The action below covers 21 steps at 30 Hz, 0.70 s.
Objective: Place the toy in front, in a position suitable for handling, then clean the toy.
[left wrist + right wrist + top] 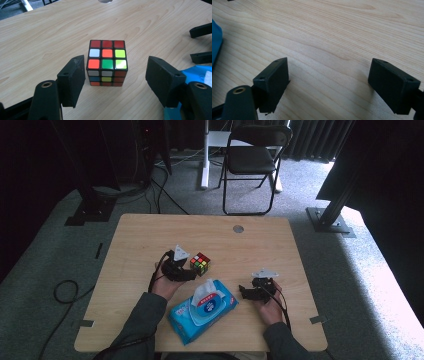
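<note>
One cube (200,264), one wipes pack (202,310)

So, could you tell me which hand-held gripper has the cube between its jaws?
The left hand-held gripper: its open jaws flank the cube; the right one's flank bare table.

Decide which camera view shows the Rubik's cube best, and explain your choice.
The left gripper view: the Rubik's cube sits close and sharp between the open jaws of the left gripper, its top stickers readable. The high view shows it small, beside that gripper.

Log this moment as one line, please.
left gripper: open, jaws either side of puzzle cube, not touching | right gripper: open over bare table | wipes pack: between the hands
</note>
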### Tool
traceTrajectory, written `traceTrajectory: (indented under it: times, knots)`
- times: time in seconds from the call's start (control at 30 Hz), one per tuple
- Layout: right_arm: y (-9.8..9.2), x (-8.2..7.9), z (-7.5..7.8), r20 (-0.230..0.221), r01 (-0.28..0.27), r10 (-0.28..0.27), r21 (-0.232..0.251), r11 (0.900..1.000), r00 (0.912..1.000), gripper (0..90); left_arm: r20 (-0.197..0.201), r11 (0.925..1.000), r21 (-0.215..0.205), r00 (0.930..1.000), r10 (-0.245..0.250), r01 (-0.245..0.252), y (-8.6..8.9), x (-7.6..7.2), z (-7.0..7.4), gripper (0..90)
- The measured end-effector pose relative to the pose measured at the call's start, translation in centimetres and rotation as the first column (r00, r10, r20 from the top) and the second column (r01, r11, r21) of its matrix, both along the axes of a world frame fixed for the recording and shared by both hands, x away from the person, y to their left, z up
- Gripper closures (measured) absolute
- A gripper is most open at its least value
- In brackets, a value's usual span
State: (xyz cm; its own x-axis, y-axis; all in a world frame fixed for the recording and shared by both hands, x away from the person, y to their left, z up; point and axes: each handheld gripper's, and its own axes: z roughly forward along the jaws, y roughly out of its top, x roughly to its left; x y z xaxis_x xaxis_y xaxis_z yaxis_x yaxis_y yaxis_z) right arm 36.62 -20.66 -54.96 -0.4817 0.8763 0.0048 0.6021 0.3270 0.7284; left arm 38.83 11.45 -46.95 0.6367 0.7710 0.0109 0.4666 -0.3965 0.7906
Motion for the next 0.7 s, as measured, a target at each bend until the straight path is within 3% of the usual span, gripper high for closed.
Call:
traceTrajectory:
  times: [0.53,0.7]
  knots:
    - [0.0,0.1,0.0,0.001,-0.001,0.001,0.0,1.0,1.0,16.5,-0.003,1.0,0.008,1.0,0.0,0.0,0.6,-2.0,0.5,32.3]
    - [0.0,0.1,0.0,0.001,0.0,0.0,0.001,1.0,1.0,16.5,-0.002,0.9997,-0.019,0.9999,-0.013,0.013,0.5,-2.6,0.9,32.3]
